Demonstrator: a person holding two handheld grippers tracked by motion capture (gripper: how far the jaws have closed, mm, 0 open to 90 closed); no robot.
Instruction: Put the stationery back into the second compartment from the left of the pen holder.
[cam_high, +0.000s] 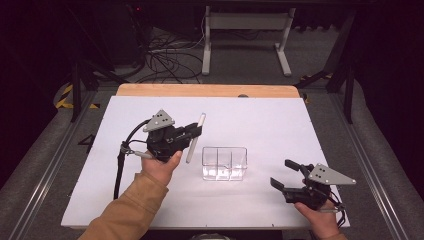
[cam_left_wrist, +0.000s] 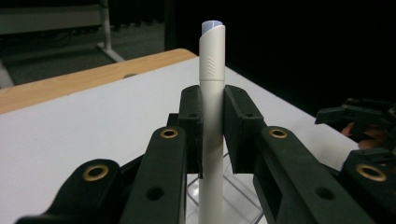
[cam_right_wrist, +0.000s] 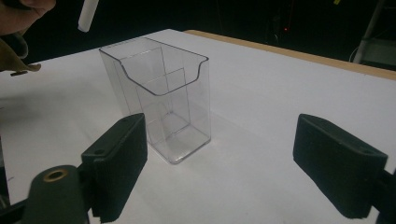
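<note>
Pen (cam_high: 195, 138), white and slim, is pinched between the jaws of the left gripper (cam_high: 192, 134) in the high view, held above the white table (cam_high: 260, 125) just left of the clear plastic box (cam_high: 224, 163), while the right gripper (cam_high: 283, 174) rests near the table's front right corner with its jaws spread and nothing between them. From the left gripper view, the pen (cam_left_wrist: 210, 116) stands upright between the two black pads pressed on its barrel, its capped tip above them and the box (cam_left_wrist: 233, 196) below. From the right gripper view, the box (cam_right_wrist: 159, 98) stands upright on the table ahead of the spread jaws, apart from them, and the pen's end (cam_right_wrist: 88, 15) hangs at the upper left.
</note>
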